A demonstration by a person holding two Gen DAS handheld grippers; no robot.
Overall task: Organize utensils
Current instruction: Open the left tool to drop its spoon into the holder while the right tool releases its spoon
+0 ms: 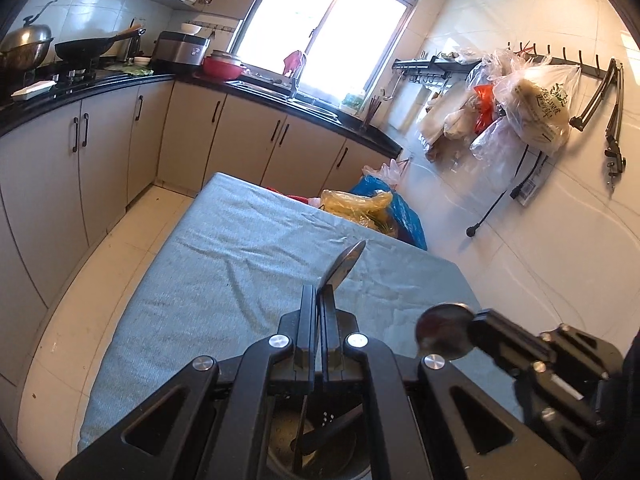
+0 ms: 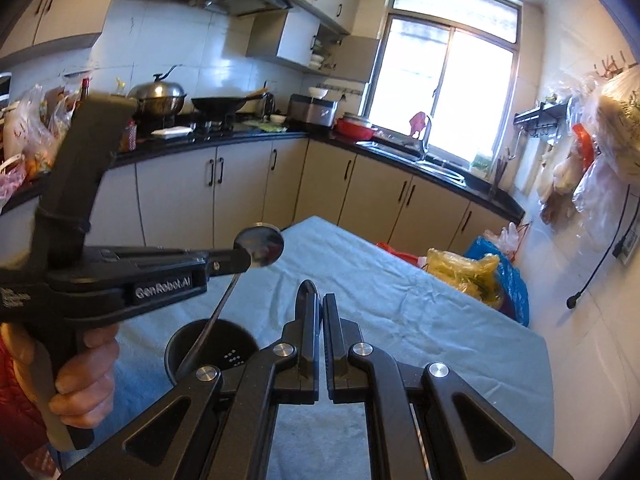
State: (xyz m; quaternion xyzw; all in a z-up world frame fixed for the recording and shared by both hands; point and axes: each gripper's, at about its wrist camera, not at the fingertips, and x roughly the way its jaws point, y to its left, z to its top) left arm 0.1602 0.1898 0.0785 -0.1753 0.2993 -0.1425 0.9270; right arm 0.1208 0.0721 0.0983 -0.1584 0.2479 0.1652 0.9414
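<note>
Spoons are pinched in both closed claws: the left gripper (image 1: 318,292) clamps a spoon (image 1: 344,266) whose bowl sticks out toward 1 o'clock, its handle dipping into the black holder (image 2: 212,346) on the blue tablecloth (image 1: 224,264). At 3 o'clock, the right gripper (image 1: 474,322) grips another spoon (image 1: 444,330).

We see only part of the black holder (image 1: 320,436) at the bottom centre of the left wrist view; the gripper's frame covers the rest, and what lies inside is too dark to tell. Low in the middle of the right wrist view, the spoon (image 2: 308,300) shows only as a thin edge beside the fingers (image 2: 332,320). The hand (image 2: 80,376) and red sleeve (image 2: 16,392) are cut off at the lower left edge there.
</note>
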